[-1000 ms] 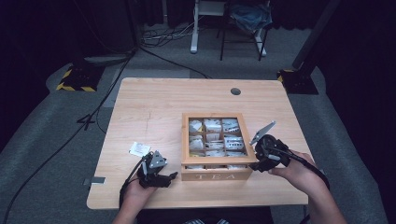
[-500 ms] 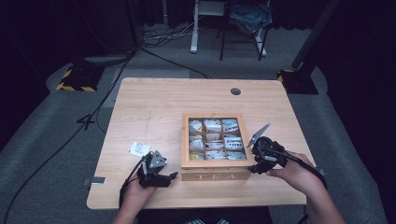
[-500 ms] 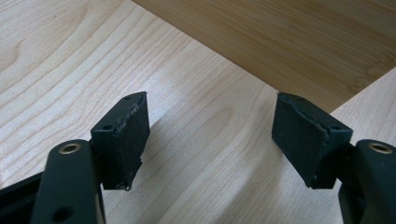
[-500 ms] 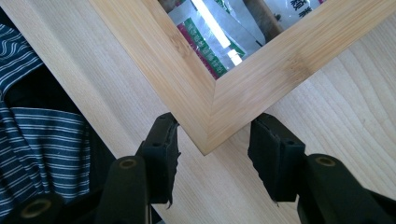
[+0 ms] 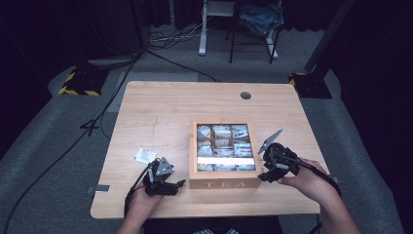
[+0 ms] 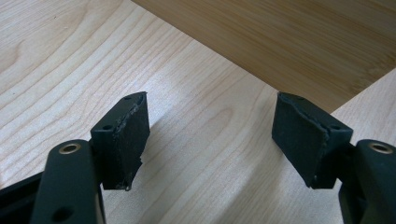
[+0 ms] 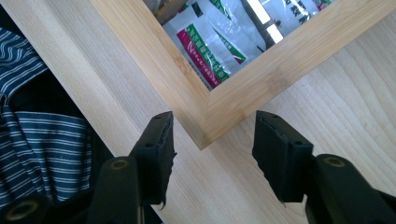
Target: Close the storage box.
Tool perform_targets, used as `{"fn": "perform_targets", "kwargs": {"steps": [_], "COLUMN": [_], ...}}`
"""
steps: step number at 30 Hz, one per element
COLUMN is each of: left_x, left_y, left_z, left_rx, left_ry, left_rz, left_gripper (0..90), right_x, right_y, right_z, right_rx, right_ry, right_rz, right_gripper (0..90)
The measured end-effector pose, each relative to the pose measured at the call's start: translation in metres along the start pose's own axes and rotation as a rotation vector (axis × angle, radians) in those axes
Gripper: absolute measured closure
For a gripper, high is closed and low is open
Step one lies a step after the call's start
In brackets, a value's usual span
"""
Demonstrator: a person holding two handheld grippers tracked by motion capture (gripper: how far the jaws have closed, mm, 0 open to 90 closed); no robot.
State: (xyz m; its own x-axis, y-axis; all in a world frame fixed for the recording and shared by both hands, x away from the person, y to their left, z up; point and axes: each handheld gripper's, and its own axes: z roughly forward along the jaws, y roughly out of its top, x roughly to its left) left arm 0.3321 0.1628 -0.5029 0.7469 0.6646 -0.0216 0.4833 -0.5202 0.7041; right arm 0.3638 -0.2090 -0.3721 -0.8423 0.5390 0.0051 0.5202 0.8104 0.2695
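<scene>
A wooden tea box point(image 5: 221, 184) marked TEA stands open at the table's near middle, its compartments full of tea sachets point(image 5: 223, 145). My right gripper point(image 5: 265, 173) is at the box's near right corner. In the right gripper view it point(image 7: 212, 149) is open, with one jaw on either side of that corner point(image 7: 201, 126), and white, red and green sachets point(image 7: 210, 46) lie inside. My left gripper point(image 5: 179, 185) rests on the table just left of the box. In the left gripper view it point(image 6: 210, 135) is open with nothing between its jaws, which point at the box's side wall point(image 6: 289, 37).
One loose white sachet point(image 5: 144, 155) lies on the table point(image 5: 160, 112) beyond the left gripper. A round cable hole point(image 5: 245, 95) is near the far edge. The person's striped clothing point(image 7: 37, 140) shows past the table's near edge. Chairs and cables stand on the floor behind.
My right gripper has slid a little nearer and lower, onto the box's near right corner. The left gripper has stayed put.
</scene>
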Motion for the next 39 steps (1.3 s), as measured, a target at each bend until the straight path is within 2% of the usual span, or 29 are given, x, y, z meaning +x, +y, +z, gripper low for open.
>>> {"fn": "perform_targets", "kwargs": {"steps": [8,11,20,27,33,39], "left_x": [0.003,0.006,0.009,0.013,0.015,0.015], "left_y": [-0.002,-0.003,-0.004,-0.006,-0.006,-0.006], "left_z": [-0.002,-0.003,-0.004,-0.006,-0.006,-0.006], "left_rx": [-0.001,-0.002,-0.001,-0.002,-0.002,-0.002], "left_ry": [0.002,0.008,0.015,0.019,0.026,0.026], "left_rz": [-0.007,-0.01,-0.019,-0.025,-0.032,-0.032], "left_gripper": [28.4,28.4,28.3,28.3,28.3,28.2], "right_x": [-0.006,-0.012,-0.036,-0.059,-0.077,-0.094], "right_y": [0.001,0.0,-0.012,-0.023,-0.031,-0.039], "right_z": [-0.011,-0.016,-0.023,-0.018,-0.007,0.005], "right_rx": [-0.154,-0.229,-0.364,-0.406,-0.434,-0.454], "right_ry": [-0.027,-0.039,-0.092,-0.113,-0.149,-0.174], "right_rz": [-0.002,0.027,0.097,0.153,0.174,0.221], "right_gripper": [43.6,43.7,43.8,43.8,43.5,43.6]}}
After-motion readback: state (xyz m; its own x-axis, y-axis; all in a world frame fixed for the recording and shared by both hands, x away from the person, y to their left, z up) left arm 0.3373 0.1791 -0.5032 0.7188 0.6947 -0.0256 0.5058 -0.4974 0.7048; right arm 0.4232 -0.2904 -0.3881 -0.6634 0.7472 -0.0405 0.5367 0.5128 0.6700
